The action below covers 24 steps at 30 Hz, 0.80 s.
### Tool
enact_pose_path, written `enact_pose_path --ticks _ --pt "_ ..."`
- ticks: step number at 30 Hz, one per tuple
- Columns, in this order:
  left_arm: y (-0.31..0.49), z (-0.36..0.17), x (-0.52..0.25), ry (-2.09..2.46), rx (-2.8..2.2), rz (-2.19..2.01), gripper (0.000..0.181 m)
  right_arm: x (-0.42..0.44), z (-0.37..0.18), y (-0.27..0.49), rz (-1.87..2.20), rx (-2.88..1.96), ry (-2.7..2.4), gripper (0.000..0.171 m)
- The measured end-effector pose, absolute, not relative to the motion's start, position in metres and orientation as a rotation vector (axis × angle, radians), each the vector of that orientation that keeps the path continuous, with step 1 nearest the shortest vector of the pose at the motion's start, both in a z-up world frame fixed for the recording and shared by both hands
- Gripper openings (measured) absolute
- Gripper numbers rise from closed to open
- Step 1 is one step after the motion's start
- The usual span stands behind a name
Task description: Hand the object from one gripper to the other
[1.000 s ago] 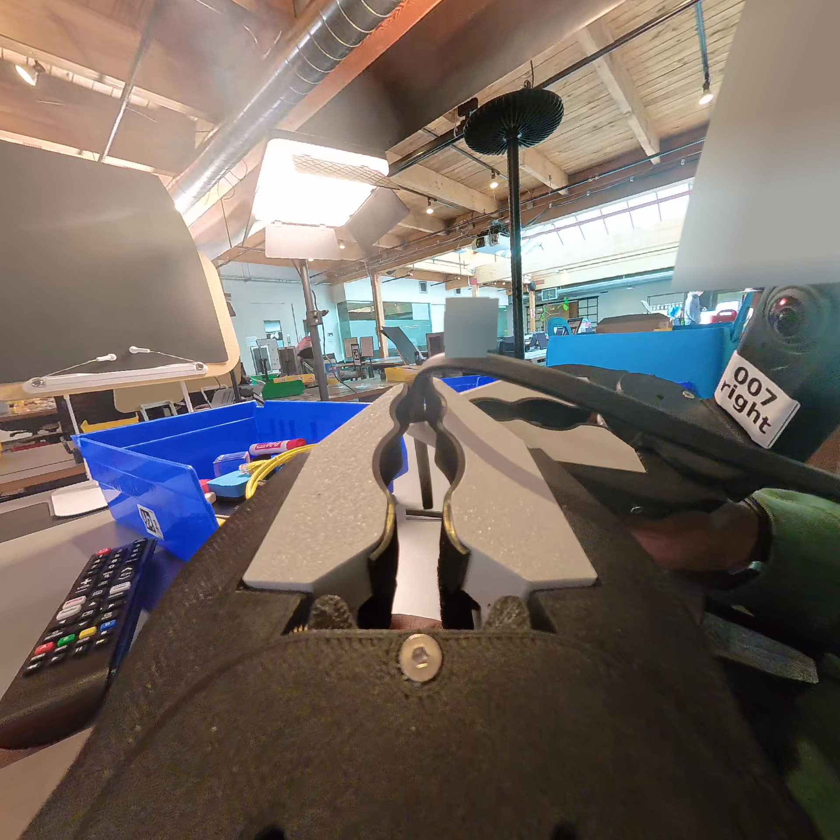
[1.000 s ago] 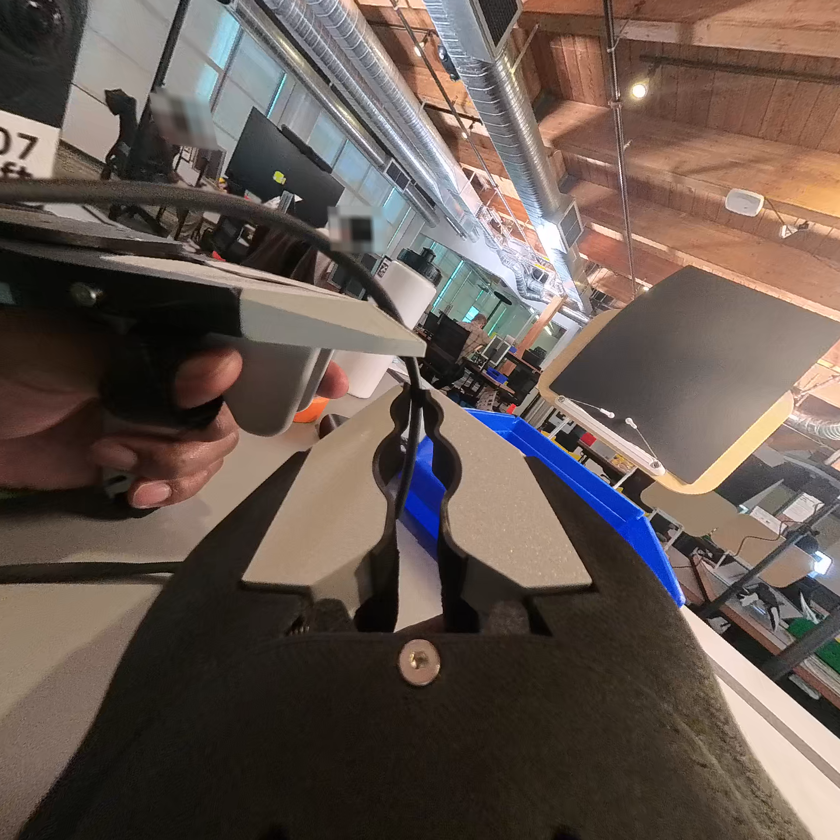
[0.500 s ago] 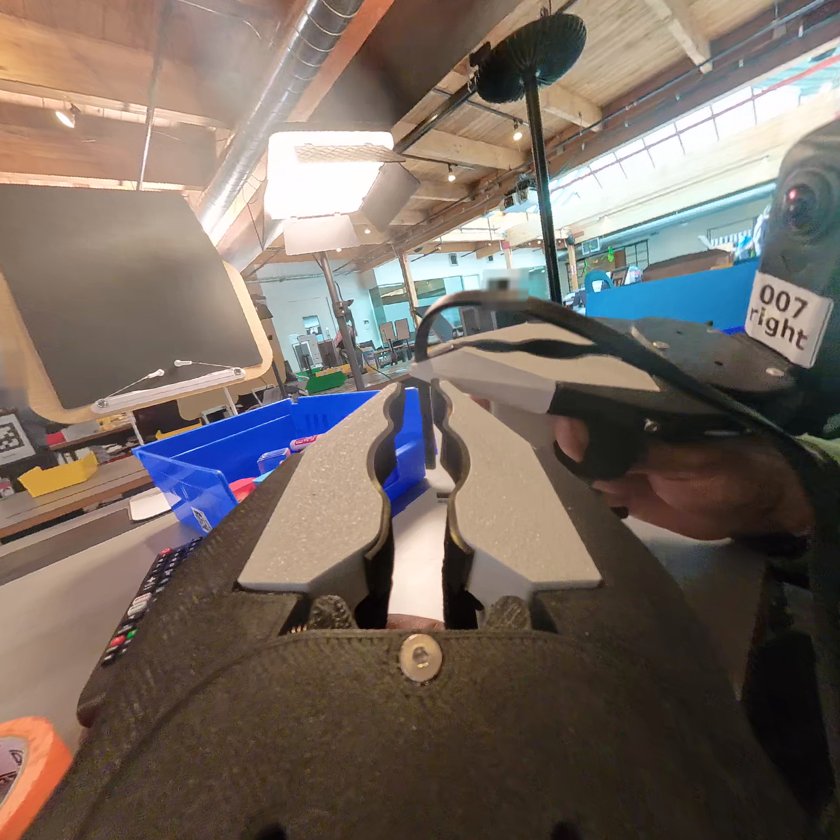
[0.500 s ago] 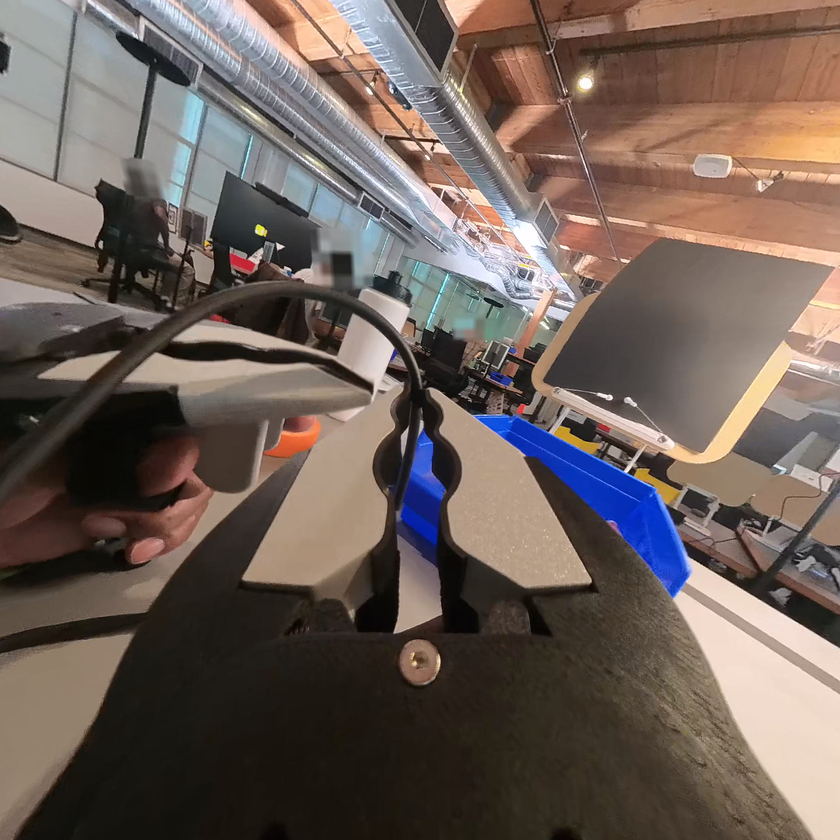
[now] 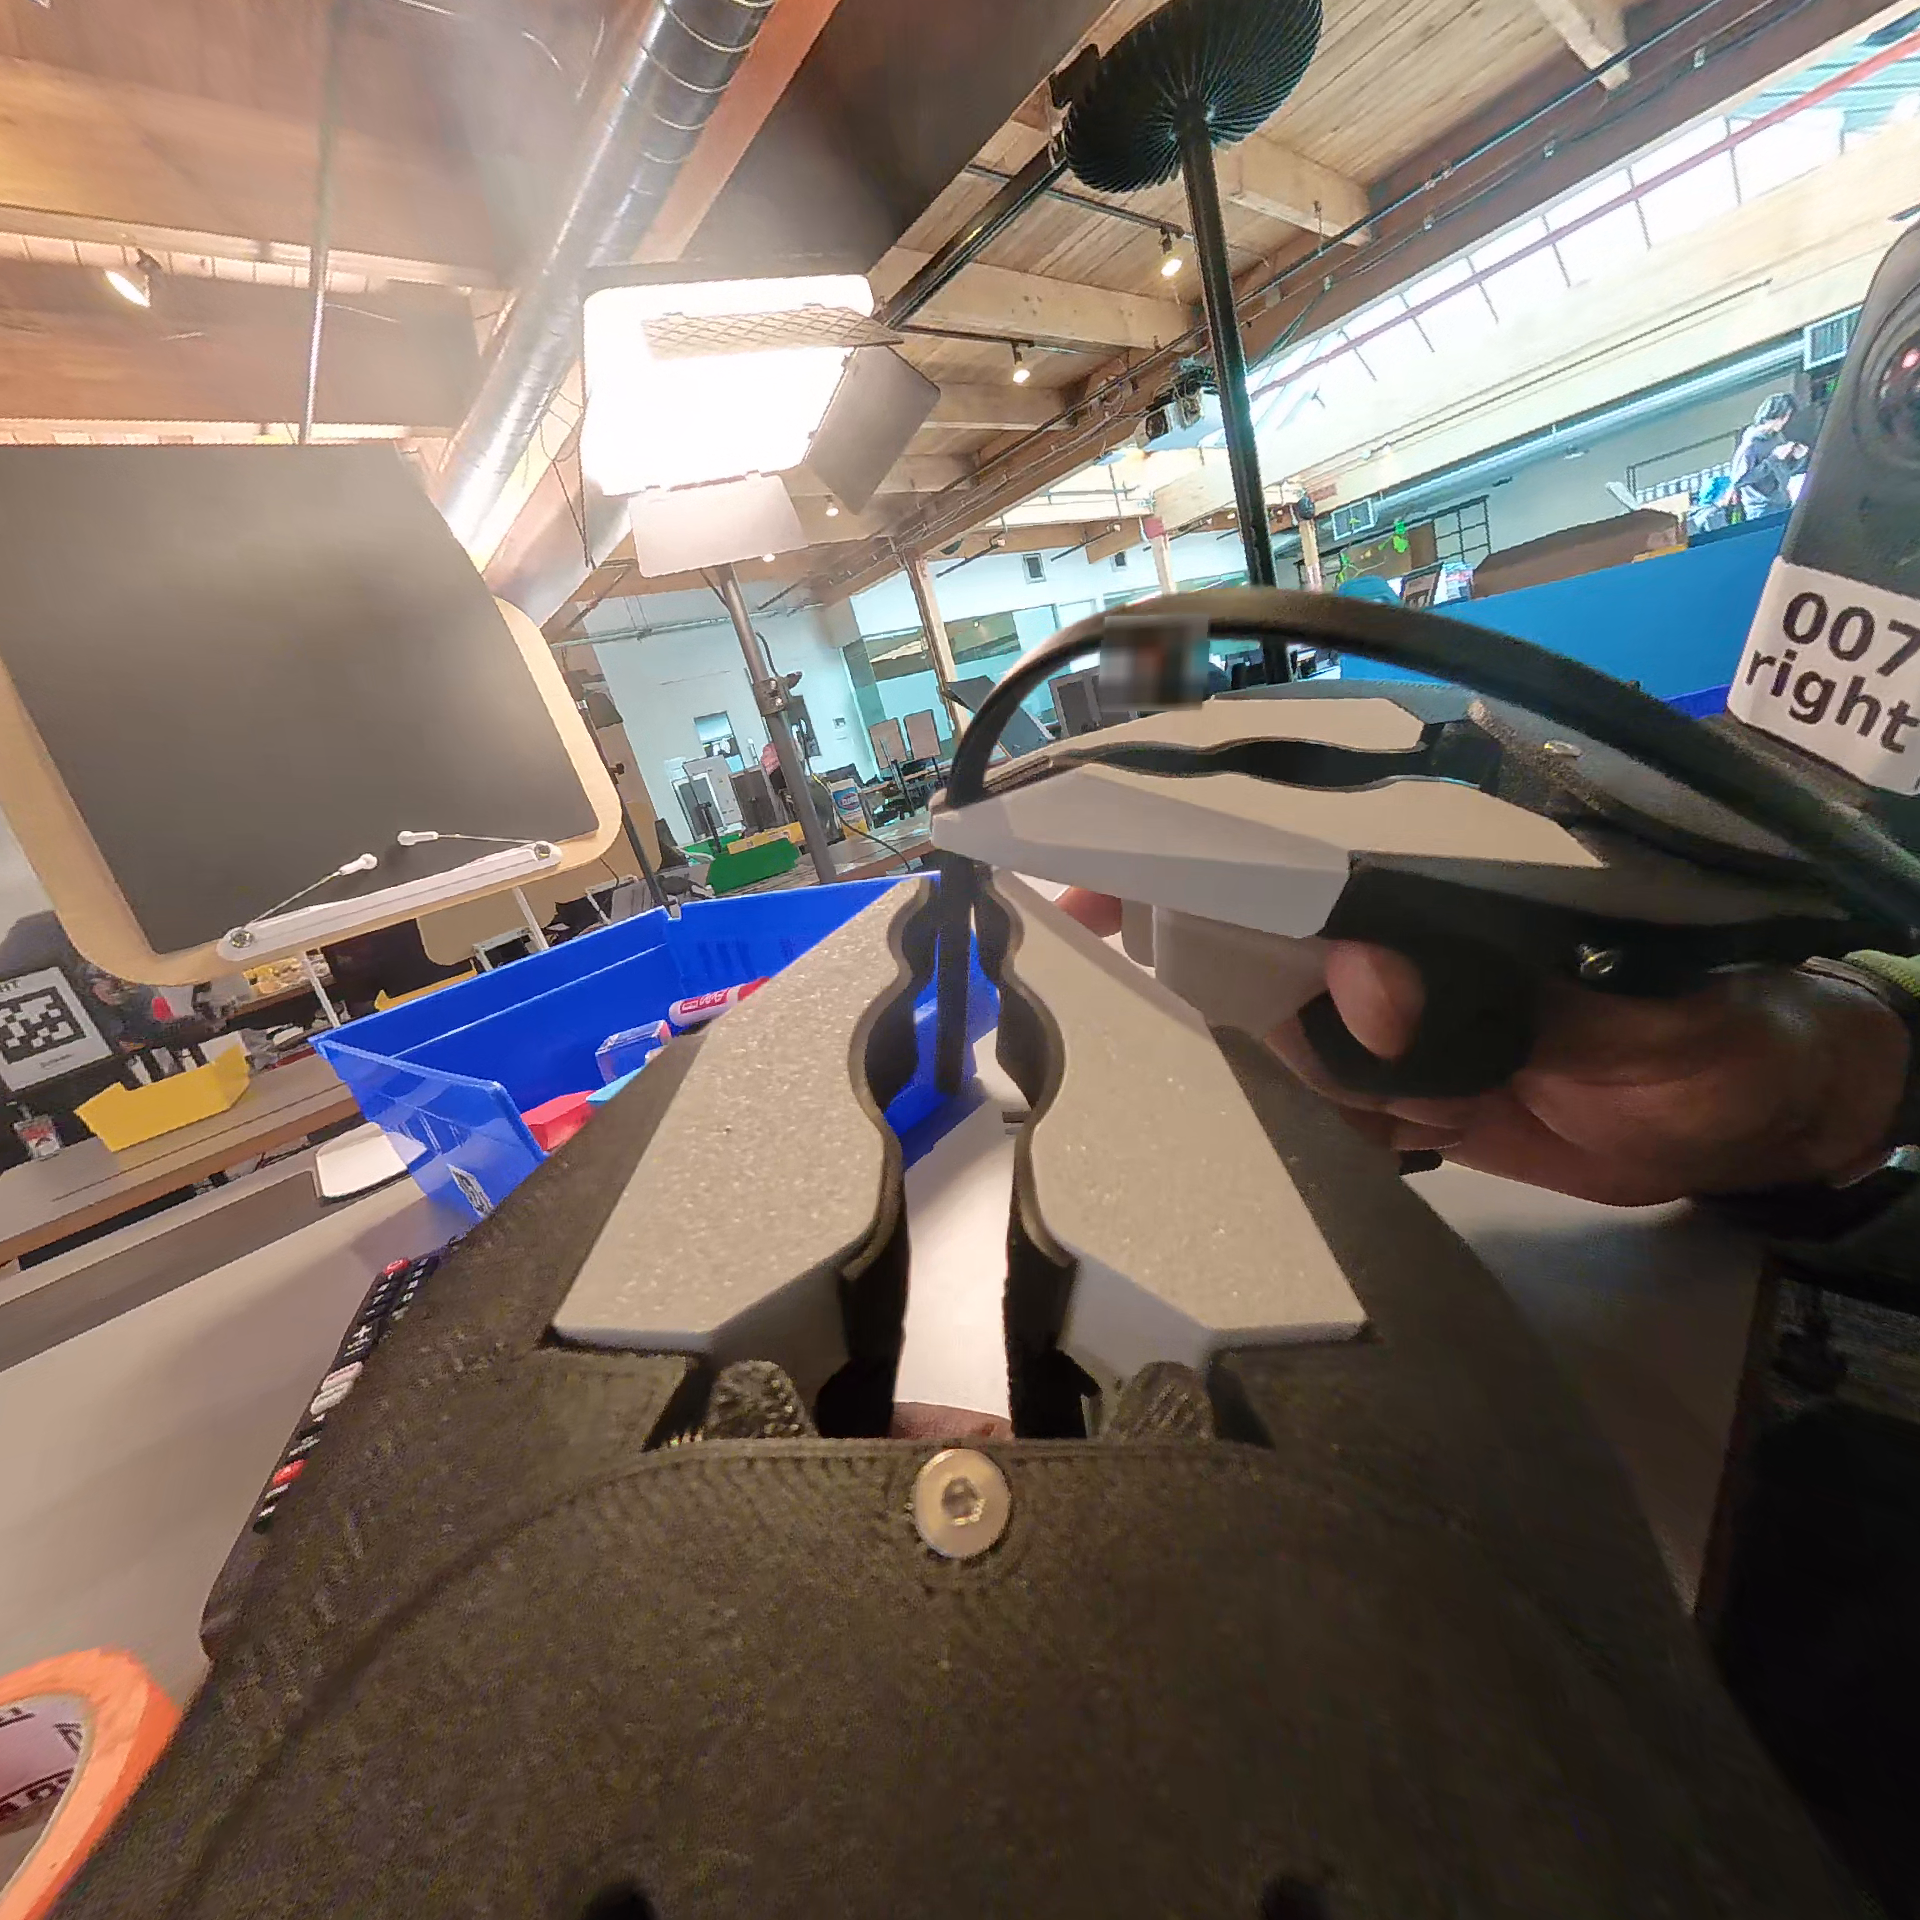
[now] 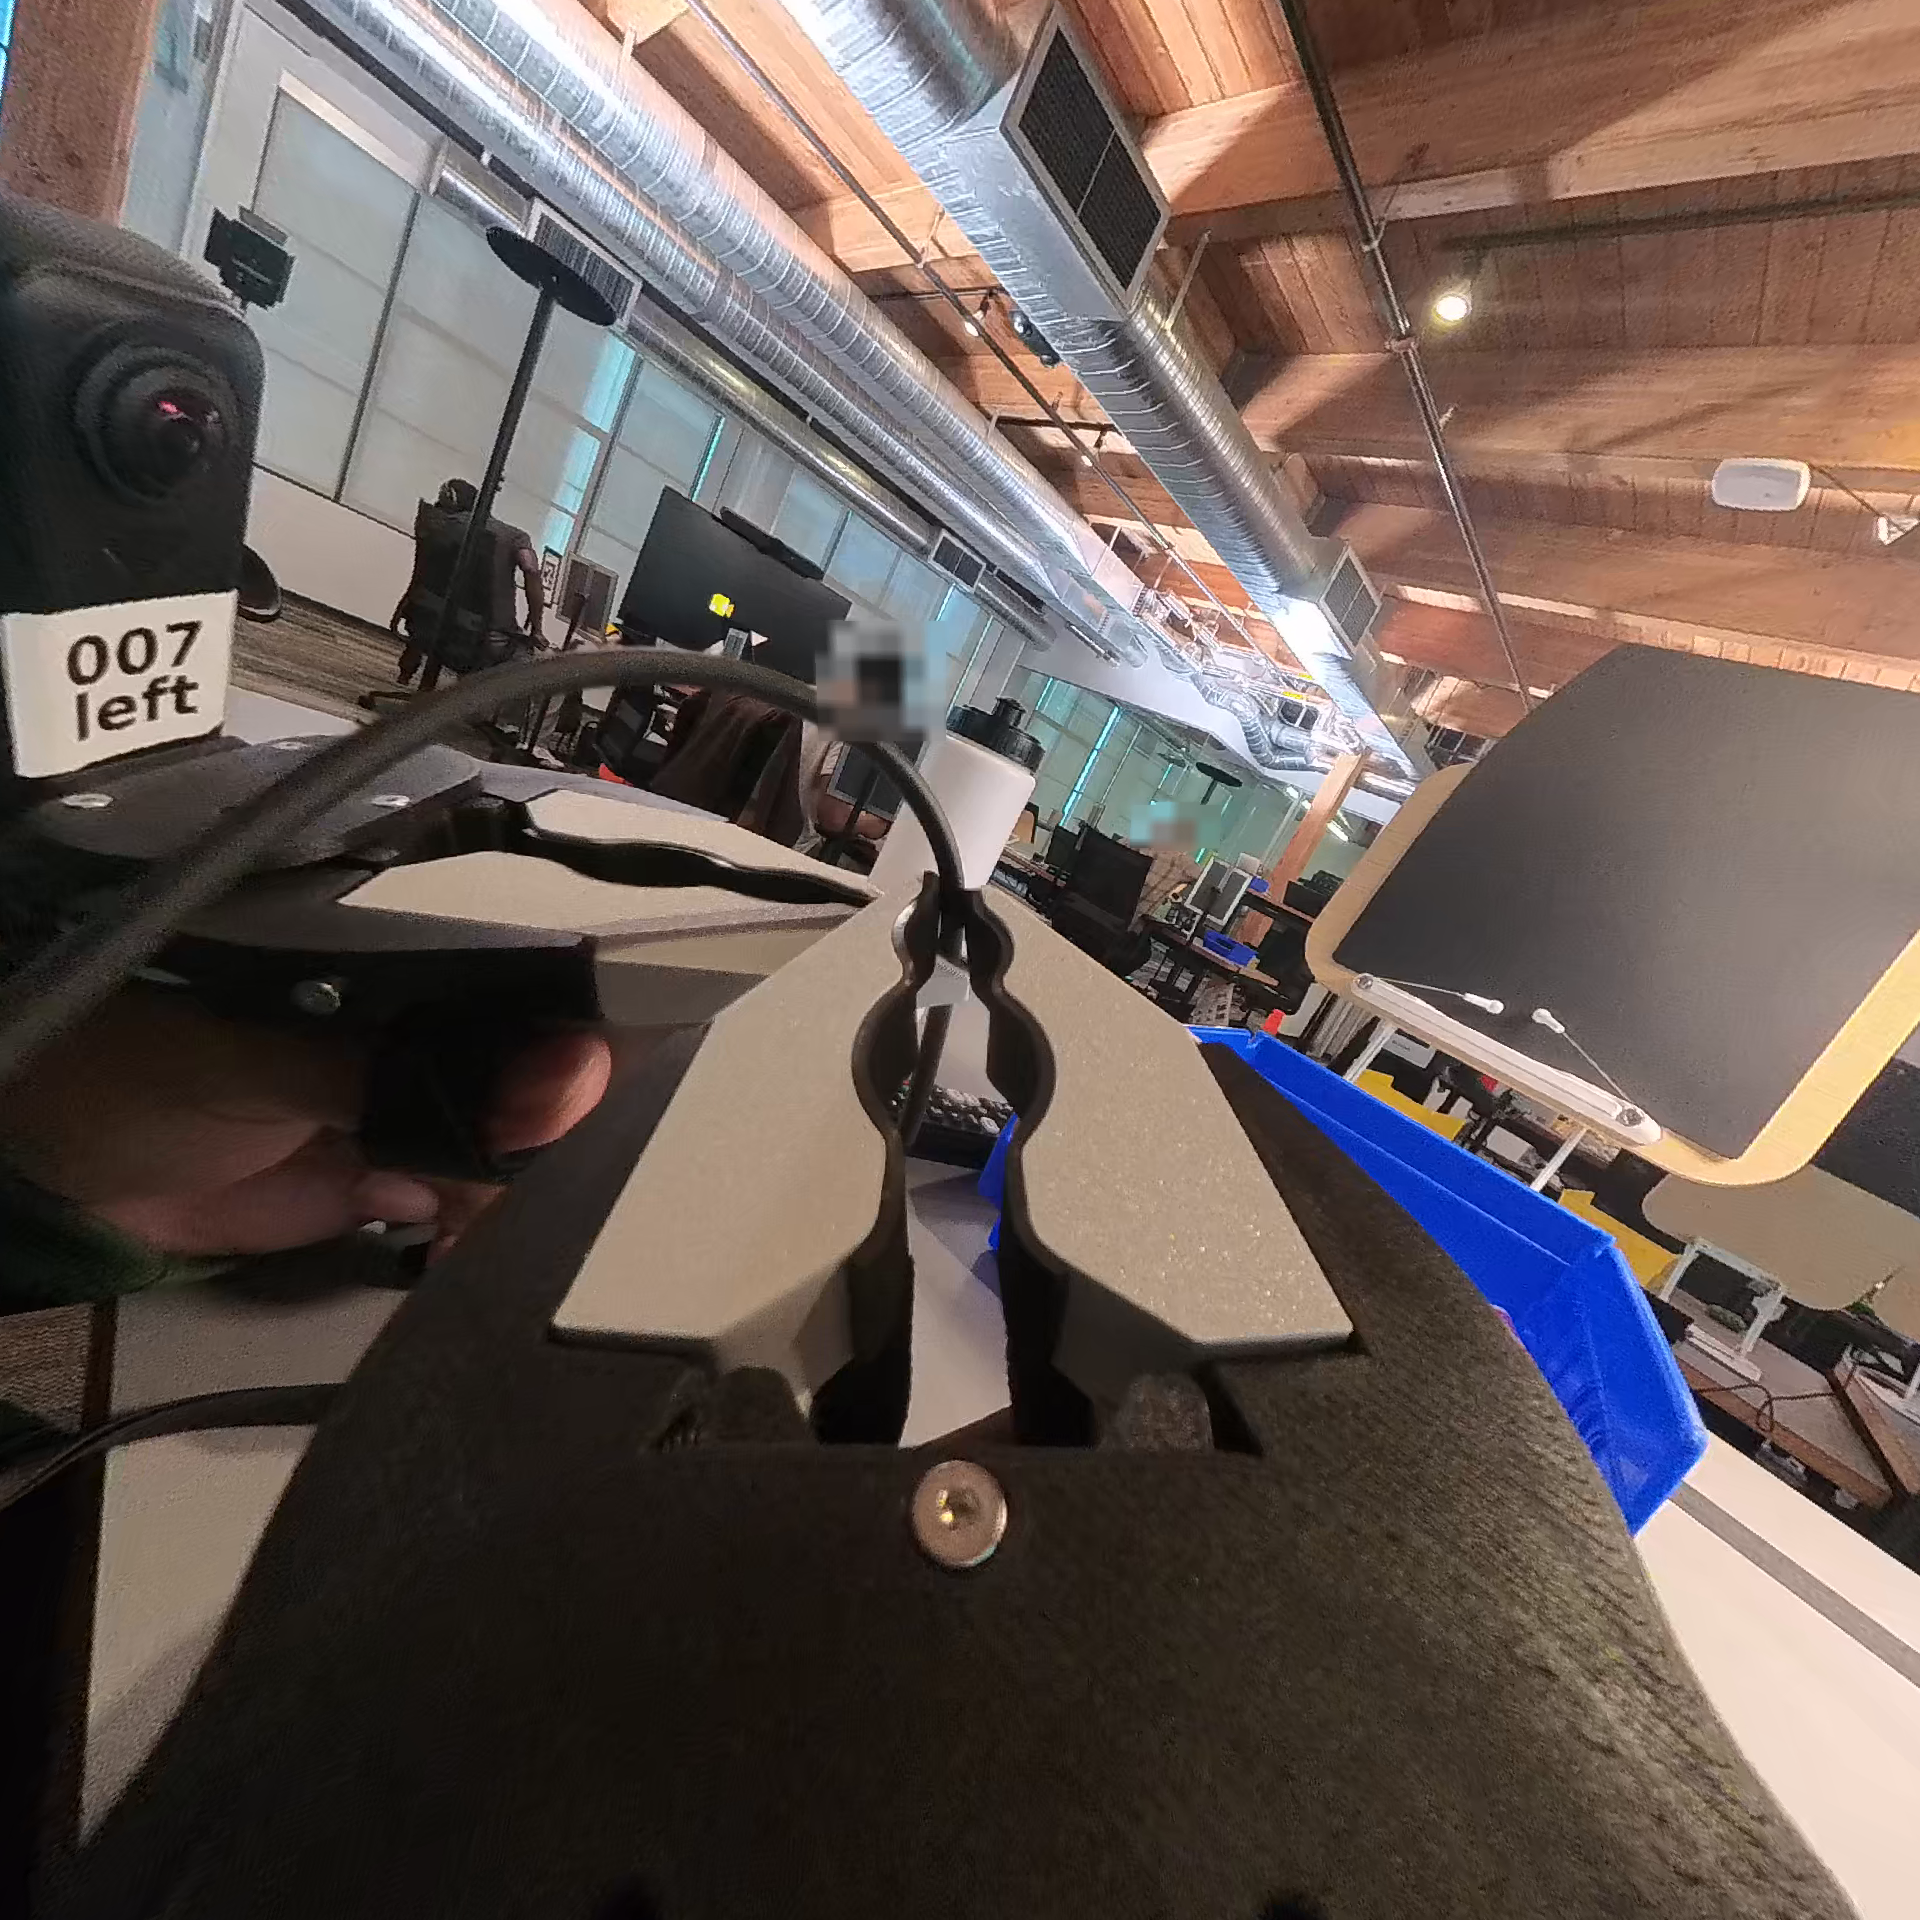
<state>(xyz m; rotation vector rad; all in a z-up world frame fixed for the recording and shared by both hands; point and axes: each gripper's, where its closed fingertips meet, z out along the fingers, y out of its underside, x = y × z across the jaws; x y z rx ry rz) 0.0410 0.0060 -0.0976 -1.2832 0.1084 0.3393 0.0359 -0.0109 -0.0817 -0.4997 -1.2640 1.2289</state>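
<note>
The object is a black cable (image 5: 951,987). My right gripper (image 6: 945,899) is shut on it at the fingertips, and the cable (image 6: 727,665) arcs up and away to the left from there. In the left wrist view the right gripper (image 5: 940,821) comes in from the right with a hand on its grip. It holds the cable just above my left gripper (image 5: 956,894). My left gripper is open by a narrow gap. The cable's loose end hangs in that gap and the fingers do not clamp it. The left gripper (image 6: 821,899) also shows at the left of the right wrist view.
A blue bin (image 5: 499,1049) with small items stands on the grey table (image 5: 125,1455) behind the grippers, also in the right wrist view (image 6: 1455,1216). A black remote control (image 5: 343,1382) and an orange tape roll (image 5: 62,1766) lie at the left. A white bottle (image 6: 982,800) stands behind.
My left gripper was shut on the cable a second ago and has opened off it. My right gripper has kept its hold, and the two grippers have shifted slightly relative to each other.
</note>
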Motion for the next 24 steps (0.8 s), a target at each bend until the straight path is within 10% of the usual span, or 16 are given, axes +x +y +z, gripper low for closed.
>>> enact_pose_path --ticks 24 --pt "-0.009 -0.085 0.022 -0.043 -1.197 0.172 0.004 0.027 -0.092 -0.007 1.137 -0.53 -1.302 0.009"
